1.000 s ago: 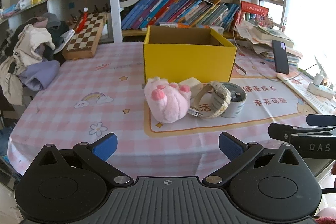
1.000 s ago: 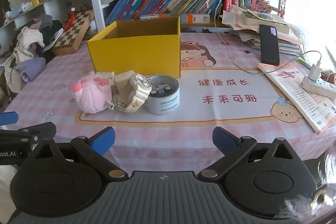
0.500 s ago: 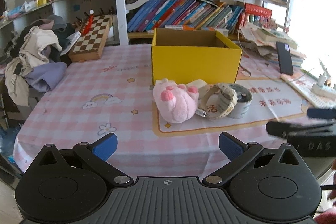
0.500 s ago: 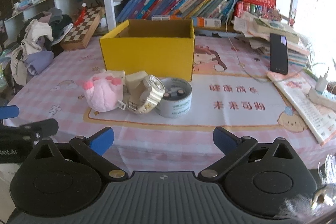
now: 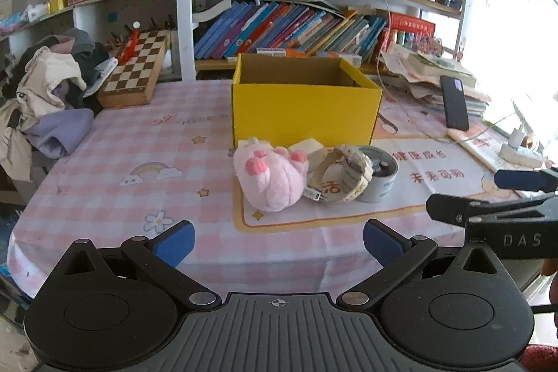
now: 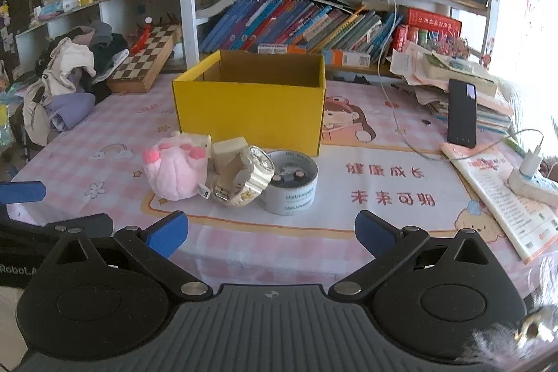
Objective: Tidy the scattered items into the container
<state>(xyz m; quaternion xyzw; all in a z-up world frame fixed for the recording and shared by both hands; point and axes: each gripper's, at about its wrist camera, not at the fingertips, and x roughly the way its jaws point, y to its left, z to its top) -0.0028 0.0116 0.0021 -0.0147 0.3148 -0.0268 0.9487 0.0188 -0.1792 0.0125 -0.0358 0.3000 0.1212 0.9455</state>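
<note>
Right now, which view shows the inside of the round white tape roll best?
The right wrist view: it looks down into the round white tape roll, showing small items inside. In the left wrist view the cream wristwatch partly covers the roll.

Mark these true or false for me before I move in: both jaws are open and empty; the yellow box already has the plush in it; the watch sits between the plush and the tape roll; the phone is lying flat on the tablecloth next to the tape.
1. Both grippers, left and right, have their jaws open and hold nothing. True.
2. The pink plush is inside the yellow box. False: it lies on the table in front of the box.
3. The watch sits between the plush and the tape roll. True.
4. The black phone lies flat beside the tape roll. False: it leans against the stacked books at the far right, well away from the tape.
</note>
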